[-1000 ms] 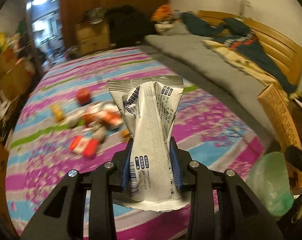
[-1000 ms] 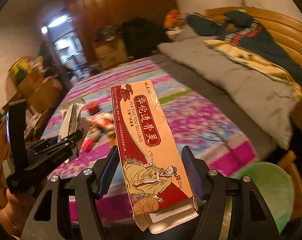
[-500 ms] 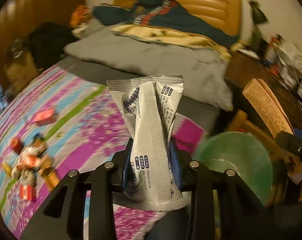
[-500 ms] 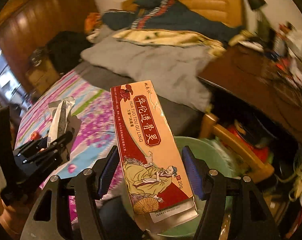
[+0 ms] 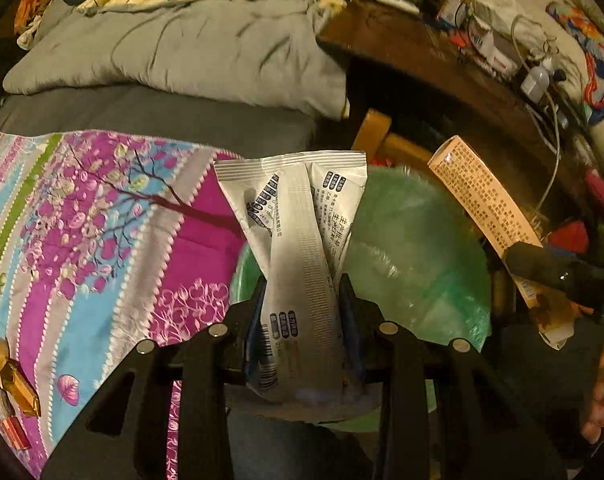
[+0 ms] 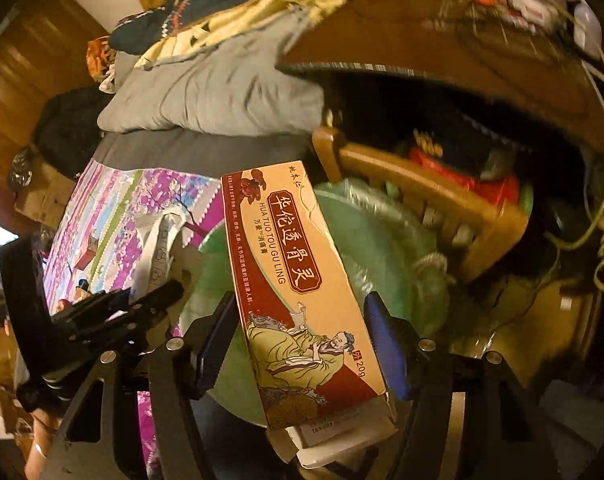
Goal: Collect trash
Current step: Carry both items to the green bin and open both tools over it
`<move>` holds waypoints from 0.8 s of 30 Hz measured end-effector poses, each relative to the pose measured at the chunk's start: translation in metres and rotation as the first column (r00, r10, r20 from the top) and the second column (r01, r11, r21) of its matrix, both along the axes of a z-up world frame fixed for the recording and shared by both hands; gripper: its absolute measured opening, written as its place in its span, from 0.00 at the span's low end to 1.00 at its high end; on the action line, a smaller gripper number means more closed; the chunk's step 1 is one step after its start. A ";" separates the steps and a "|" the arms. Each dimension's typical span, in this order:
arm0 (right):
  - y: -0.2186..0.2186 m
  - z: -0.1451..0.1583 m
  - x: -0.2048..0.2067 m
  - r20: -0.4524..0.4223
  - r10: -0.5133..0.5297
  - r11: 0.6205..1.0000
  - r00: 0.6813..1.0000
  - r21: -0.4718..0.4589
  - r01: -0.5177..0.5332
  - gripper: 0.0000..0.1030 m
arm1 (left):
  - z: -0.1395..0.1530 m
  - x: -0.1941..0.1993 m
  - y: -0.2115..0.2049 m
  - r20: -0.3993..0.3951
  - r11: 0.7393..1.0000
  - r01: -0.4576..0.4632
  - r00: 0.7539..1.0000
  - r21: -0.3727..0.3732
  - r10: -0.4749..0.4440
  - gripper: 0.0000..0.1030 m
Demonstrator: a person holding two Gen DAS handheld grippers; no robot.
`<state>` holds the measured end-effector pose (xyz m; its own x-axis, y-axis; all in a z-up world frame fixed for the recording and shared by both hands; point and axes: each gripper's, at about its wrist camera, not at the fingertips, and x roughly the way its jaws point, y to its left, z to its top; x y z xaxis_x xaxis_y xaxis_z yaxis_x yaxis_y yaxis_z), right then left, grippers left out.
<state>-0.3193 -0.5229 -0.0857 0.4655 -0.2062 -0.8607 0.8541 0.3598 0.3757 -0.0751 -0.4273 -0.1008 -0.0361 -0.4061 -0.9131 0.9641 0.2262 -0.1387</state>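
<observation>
My left gripper (image 5: 302,292) is shut on a silver foil packet (image 5: 298,240) with dark print, which stands up between the pads. My right gripper (image 6: 302,320) is shut on a long orange-and-red medicine box (image 6: 298,280), held by its lower half. Both point steeply down over a round bin lined with a green bag (image 5: 414,256), which lies directly under the packet and the box (image 5: 482,200). In the right wrist view the left gripper (image 6: 154,300) and its packet (image 6: 158,248) hang over the left rim of the bin (image 6: 382,248).
A bed with a purple flowered sheet (image 5: 102,240) and a grey quilt (image 5: 182,52) lies to the left. Several wrappers (image 5: 6,380) sit at its near left edge. A wooden chair (image 6: 422,200) and a cluttered dark desk (image 5: 422,48) crowd the bin's far side.
Both grippers swung right, away from the bed and its litter, and tipped downward until the green bin came under them. The packet and the box stayed in their grips.
</observation>
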 end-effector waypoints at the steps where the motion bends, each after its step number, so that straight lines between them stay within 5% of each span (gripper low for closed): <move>1: 0.000 -0.005 0.001 0.007 -0.003 1.000 1.000 0.015 0.003 0.64 | -0.002 0.000 0.001 -0.004 1.000 0.000 1.000 0.007 0.000 0.31; 7: 0.004 -0.015 0.007 0.049 -0.012 0.998 0.999 0.058 0.009 0.65 | -0.007 -0.004 -0.004 0.008 1.000 0.010 1.000 0.023 -0.010 0.36; 8: 0.002 -0.016 0.007 0.050 -0.018 0.998 0.999 0.057 0.016 0.70 | -0.007 -0.004 -0.005 0.015 1.000 0.012 1.000 0.024 -0.012 0.51; 10: 0.002 -0.012 0.006 0.029 -0.033 0.999 0.999 0.038 0.032 0.76 | -0.006 -0.001 -0.006 0.043 0.999 -0.014 0.999 0.029 0.012 0.67; 14: 0.004 0.001 0.005 0.025 -0.013 1.000 1.000 -0.022 0.013 0.76 | -0.008 0.010 -0.003 0.025 0.998 -0.048 0.999 0.031 0.047 0.67; 24: 0.007 -0.003 0.009 0.044 0.005 1.000 0.999 -0.004 -0.004 0.76 | -0.006 0.020 0.012 0.047 0.994 -0.104 0.994 0.029 0.102 0.67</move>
<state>-0.3105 -0.5157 -0.0885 0.5035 -0.2075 -0.8387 0.8353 0.3652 0.4110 -0.0554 -0.4155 -0.1070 0.0462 -0.3763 -0.9253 0.9406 0.3284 -0.0866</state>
